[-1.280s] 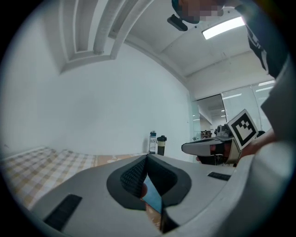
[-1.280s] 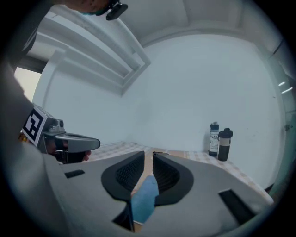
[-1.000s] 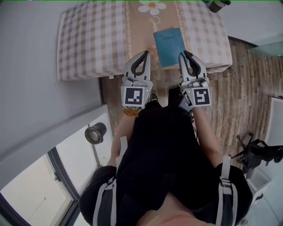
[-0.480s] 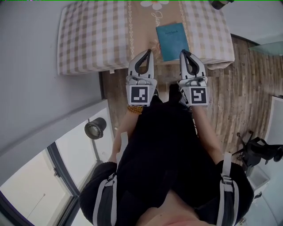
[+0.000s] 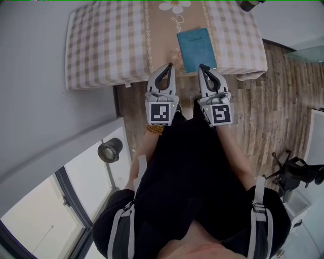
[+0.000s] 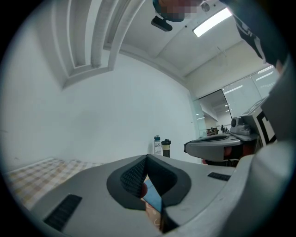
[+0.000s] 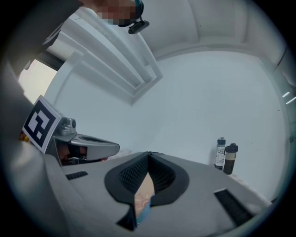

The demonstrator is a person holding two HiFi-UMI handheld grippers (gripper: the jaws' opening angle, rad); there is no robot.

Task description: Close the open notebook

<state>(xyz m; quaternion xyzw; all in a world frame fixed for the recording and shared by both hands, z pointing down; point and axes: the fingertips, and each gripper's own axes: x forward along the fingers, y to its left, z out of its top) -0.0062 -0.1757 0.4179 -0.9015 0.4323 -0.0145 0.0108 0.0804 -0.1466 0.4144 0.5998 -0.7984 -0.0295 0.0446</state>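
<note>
A teal notebook (image 5: 197,49) lies closed and flat on the checked tablecloth (image 5: 106,45), near the table's front edge. My left gripper (image 5: 169,66) hovers just off that edge, left of the notebook, jaws shut and empty. My right gripper (image 5: 201,66) is beside it, in front of the notebook's near end, also shut on nothing. In the left gripper view the jaws (image 6: 147,157) meet at the tip, and a sliver of the notebook (image 6: 151,194) shows below them. The right gripper view shows its tips (image 7: 148,153) together the same way.
A beige runner with a daisy print (image 5: 174,7) runs down the cloth under the notebook. Two bottles (image 7: 225,157) stand at the table's far end. Wood floor lies below the edge, with a round lamp (image 5: 110,150) to the left and a chair base (image 5: 296,174) to the right.
Both grippers have sunk a little and drawn back from the table. The right one has shifted left, closer to the left one. The notebook has stayed closed.
</note>
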